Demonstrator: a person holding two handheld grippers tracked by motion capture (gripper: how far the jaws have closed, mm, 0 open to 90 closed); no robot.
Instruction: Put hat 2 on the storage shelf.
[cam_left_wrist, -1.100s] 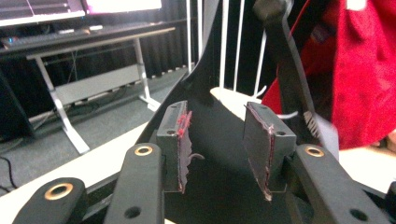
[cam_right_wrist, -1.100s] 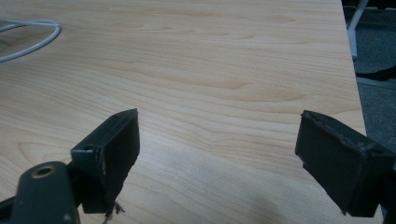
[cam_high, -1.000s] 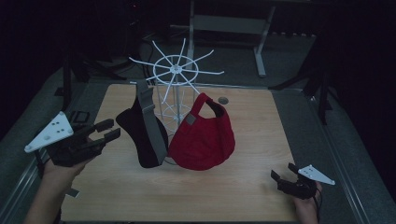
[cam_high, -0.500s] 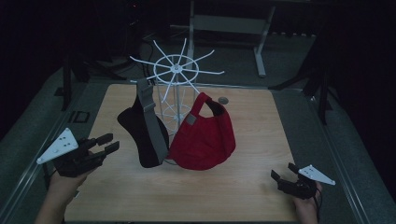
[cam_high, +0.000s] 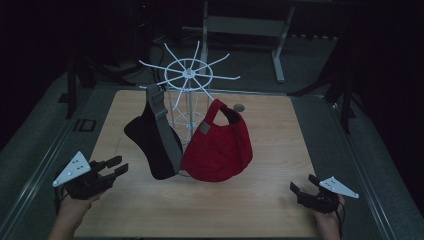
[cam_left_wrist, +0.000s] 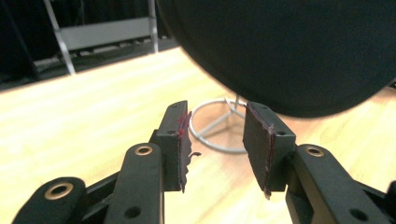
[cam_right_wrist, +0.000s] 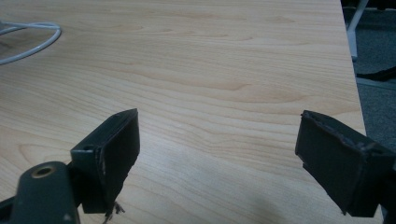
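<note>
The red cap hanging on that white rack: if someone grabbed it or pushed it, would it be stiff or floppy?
Probably floppy: the red cap sags in a rounded bulge like soft cloth. Likely light too, since the thin-wired rack stands upright with it and the black cap hanging. A push would probably swing it, as it dangles by its back strap.

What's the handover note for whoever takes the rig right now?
Left gripper: open, empty, low over the table's left side, jaws aimed at the black cap.
Right gripper: open wide, empty, near the table's front right corner.
Black cap and red cap both hang on the white wire rack, side by side, brims down.
Done: both caps are hung, neither is gripped.
Left: judging by the left gripper's aim, probably take the black cap next; approach it from its lower edge.
</note>
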